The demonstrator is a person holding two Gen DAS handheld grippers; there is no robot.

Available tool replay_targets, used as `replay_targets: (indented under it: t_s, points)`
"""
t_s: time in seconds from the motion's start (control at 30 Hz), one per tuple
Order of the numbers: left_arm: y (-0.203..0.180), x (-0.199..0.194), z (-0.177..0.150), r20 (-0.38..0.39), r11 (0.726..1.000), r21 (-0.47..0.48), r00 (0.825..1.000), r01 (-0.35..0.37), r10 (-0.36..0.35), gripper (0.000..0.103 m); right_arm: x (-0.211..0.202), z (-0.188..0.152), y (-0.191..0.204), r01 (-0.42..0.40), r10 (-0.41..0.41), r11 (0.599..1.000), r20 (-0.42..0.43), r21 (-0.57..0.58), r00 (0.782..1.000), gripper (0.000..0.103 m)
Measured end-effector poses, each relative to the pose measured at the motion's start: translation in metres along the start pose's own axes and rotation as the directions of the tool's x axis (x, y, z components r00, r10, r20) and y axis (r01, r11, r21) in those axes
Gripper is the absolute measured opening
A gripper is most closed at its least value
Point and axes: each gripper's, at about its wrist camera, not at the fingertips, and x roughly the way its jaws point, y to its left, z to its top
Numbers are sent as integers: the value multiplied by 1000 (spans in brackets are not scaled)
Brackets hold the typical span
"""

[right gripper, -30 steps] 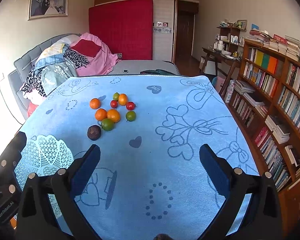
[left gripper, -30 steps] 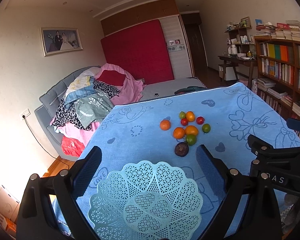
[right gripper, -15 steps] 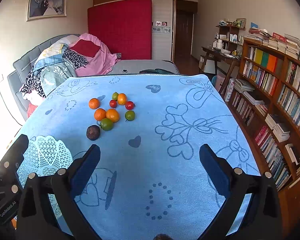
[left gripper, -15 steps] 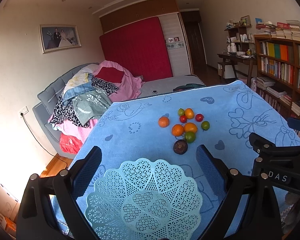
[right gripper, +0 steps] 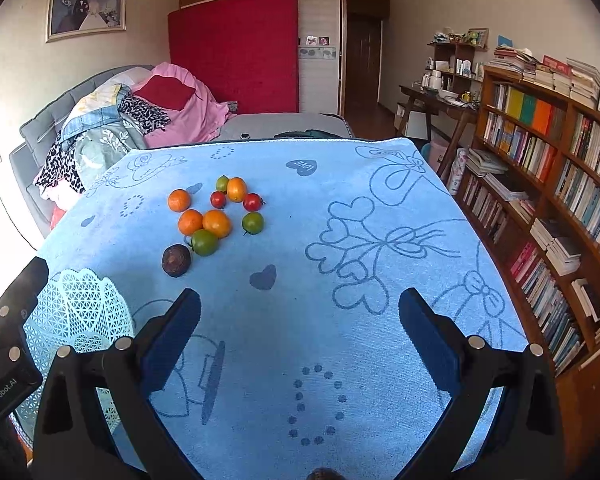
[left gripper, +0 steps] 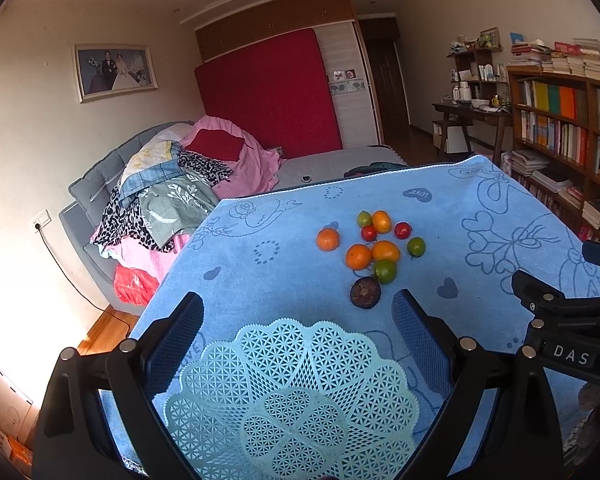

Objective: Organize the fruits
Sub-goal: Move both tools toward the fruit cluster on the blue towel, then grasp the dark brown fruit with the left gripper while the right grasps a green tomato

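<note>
My left claw [left gripper: 296, 340] hangs with fingers spread wide and empty over the near edge of the blue cloth [left gripper: 260, 264], the lattice basket [left gripper: 292, 396] right beneath it. Just beyond the basket's far rim lies the dark round fruit [left gripper: 365, 292], then the huddle of oranges [left gripper: 358, 257] toward the cloth's middle. My right claw [right gripper: 300, 320], likewise spread and empty, sits farther off, so I judge the left should reach.
</note>
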Motion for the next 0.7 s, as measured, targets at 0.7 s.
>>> replay_targets:
  t_s: [0.7]
  points:
    - [32, 99, 35, -192, 991, 40, 974, 130, -120, 94, 50, 0, 0, -129, 128, 991, 15, 40, 992, 101]
